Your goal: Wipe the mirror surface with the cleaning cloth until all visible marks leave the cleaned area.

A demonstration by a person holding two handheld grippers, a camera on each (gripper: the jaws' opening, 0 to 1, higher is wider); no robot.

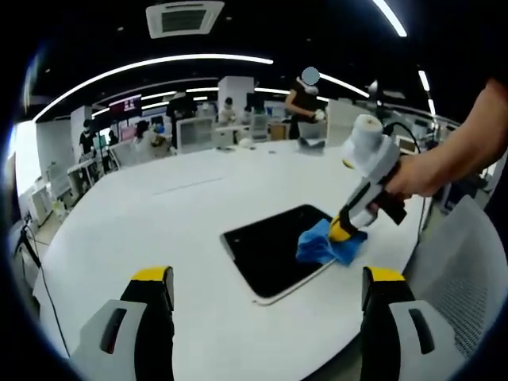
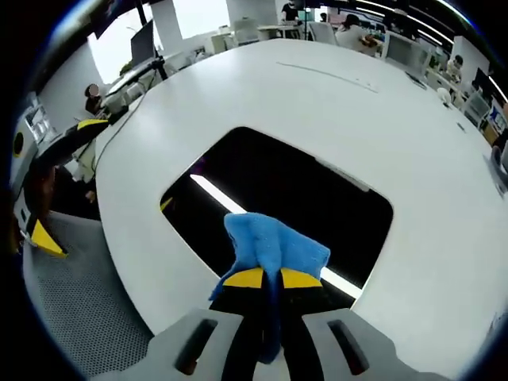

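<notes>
Right gripper view | my right gripper [image 2: 263,278] clamps the blue cloth [image 2: 274,246] on the mirror [image 2: 317,198] | left gripper [image 1: 266,290] wide, idle | mid-wipe; next, I'd sweep across.

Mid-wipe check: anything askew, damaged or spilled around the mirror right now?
Nothing stands out. The mirror lies flat on the white table, with no cracks or spills showing. The right gripper holds the blue cloth bunched on it.
</notes>
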